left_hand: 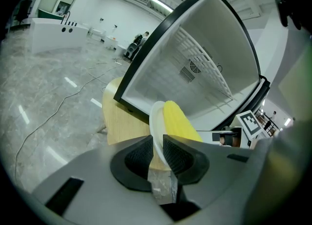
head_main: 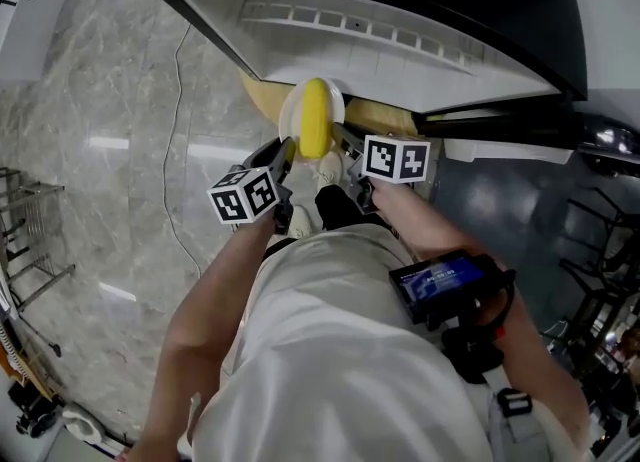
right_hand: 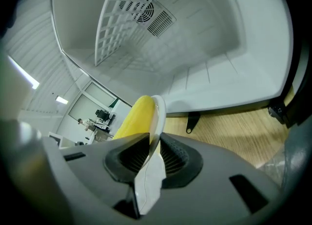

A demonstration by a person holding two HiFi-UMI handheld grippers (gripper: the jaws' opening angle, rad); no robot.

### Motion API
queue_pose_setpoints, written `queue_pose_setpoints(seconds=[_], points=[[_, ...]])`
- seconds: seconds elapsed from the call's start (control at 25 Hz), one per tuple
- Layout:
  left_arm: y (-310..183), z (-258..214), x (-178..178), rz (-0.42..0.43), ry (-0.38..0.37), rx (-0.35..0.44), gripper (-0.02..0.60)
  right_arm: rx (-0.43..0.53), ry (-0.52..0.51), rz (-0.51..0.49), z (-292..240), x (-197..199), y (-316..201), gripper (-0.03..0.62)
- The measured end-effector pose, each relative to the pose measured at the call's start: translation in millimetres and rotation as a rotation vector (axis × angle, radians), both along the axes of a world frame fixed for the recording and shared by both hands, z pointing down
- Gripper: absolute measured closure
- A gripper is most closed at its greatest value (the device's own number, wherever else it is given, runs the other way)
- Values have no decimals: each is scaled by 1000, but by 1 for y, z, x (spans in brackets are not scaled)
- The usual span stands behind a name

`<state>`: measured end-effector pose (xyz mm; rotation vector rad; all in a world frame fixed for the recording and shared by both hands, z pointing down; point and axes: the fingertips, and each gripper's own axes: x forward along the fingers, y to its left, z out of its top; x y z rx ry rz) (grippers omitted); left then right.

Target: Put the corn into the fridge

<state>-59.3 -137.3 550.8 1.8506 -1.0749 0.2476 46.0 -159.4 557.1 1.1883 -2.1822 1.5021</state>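
Corn (head_main: 315, 115) lay on a plate (head_main: 290, 120) before the open fridge (head_main: 400, 40) and its counter (head_main: 385, 115).
The left hand-held gripper (left_hand: 157, 147) and right hand-held gripper (right_hand: 152, 146) clamped the plate's rim; the corn pointed lengthwise at the fridge.

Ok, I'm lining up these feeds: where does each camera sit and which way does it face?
Head view: on the person's head, facing steeply down at corn on a plate before the open fridge; torso, arms, left gripper, right gripper show.
Left gripper view: on that gripper, along jaws clamped on the plate's rim, toward the fridge.
Right gripper view: likewise, opposite rim, into the fridge.
All share corn, plate, fridge.
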Motion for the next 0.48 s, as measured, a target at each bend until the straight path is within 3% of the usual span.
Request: queue_pose_setpoints(seconds=[0.48], points=[[-11,10,-3,-30,0,1,518,7,2,-34,10,-5,-14,533]])
